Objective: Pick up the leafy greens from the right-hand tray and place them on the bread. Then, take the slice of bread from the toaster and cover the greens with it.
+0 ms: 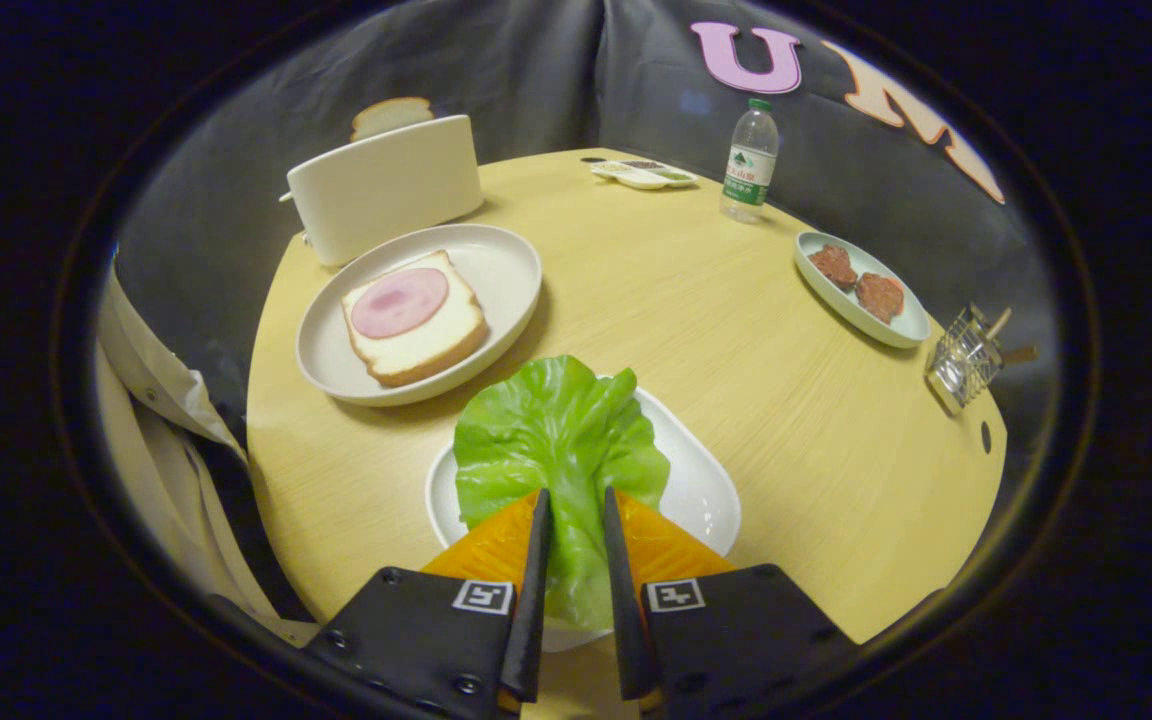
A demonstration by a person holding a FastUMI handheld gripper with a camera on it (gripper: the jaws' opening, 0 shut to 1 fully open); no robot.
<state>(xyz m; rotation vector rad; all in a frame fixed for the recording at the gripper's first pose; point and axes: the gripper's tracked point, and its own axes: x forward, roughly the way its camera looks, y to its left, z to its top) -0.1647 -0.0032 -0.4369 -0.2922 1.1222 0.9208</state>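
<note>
Gripper (573,505) closed on the leafy greens (556,440), both fingers pressing the leaf's stem end between them; the leaf spreads ahead of the fingers over the white tray (706,490). Taking that tray as landmark: the plate (511,270) carrying the bread (426,335) topped with a ham slice (399,301) sits just beyond it to the left. Toaster (384,187) stands beyond that plate, a bread slice (392,114) protruding from its top.

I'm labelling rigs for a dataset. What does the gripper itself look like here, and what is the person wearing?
The gripper has two black blocky housings with visible screws, each carrying a small square black-and-white marker. Two thin, flat fingers taper forward from them. No cables show. The person's sleeve is pale cream, shirt-like, with buttons.
</note>
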